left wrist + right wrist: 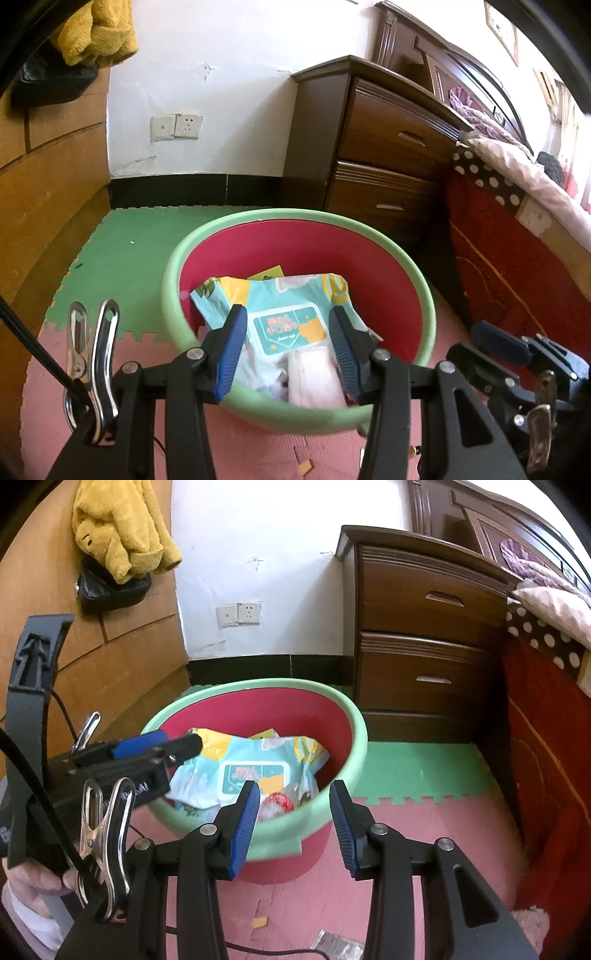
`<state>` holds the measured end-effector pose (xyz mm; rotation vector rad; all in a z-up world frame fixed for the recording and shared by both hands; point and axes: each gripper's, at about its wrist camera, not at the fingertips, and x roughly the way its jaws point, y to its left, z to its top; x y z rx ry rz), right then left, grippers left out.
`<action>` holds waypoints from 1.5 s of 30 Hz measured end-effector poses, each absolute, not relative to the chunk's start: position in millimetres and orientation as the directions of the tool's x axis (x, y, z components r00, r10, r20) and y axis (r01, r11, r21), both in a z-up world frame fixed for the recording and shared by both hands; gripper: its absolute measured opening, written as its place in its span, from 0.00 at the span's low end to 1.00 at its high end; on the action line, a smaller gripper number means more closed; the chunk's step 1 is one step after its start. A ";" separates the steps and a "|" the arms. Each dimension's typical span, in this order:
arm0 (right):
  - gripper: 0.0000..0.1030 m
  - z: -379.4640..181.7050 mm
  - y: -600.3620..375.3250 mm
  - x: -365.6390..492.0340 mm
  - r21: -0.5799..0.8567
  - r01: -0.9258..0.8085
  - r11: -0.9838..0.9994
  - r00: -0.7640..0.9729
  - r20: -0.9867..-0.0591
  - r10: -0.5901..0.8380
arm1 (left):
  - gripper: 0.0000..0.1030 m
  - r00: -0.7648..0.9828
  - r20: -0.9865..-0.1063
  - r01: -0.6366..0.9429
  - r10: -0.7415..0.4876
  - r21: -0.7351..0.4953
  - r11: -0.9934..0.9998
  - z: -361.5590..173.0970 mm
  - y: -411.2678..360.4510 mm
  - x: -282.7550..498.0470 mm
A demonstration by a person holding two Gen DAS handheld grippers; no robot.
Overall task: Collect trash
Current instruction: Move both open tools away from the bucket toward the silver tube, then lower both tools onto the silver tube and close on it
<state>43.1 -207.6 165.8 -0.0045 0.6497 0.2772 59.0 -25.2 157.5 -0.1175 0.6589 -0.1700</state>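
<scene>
A: Where's the trash?
B: The wipes packet lies in the basin, centre frame.
A: And the grippers?
B: Left hand-held gripper released above it; right hand-held gripper, lower centre, released, empty.

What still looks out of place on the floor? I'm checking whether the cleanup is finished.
Not finished: a crumpled clear wrapper and a small orange scrap lie on the pink mat, outside the basin.
</scene>
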 end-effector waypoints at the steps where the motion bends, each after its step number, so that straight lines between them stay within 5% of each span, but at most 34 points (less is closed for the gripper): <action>1: 0.39 165.0 -210.3 39.4 0.092 -0.255 0.963 0.758 -0.599 0.258 | 0.47 0.776 -0.599 0.122 -0.197 -0.164 0.979 158.0 -25.5 55.5; 24: 0.39 132.1 -270.3 -51.7 0.188 -0.161 0.969 0.727 -0.642 0.245 | 0.47 0.633 -0.753 0.104 -0.180 -0.148 0.983 100.2 -46.9 -22.4; 45: 0.39 15.0 -337.2 -32.0 0.281 0.072 0.957 0.552 -0.811 0.196 | 0.47 0.423 -0.866 0.149 -0.266 -0.223 0.963 -0.3 -86.8 -13.6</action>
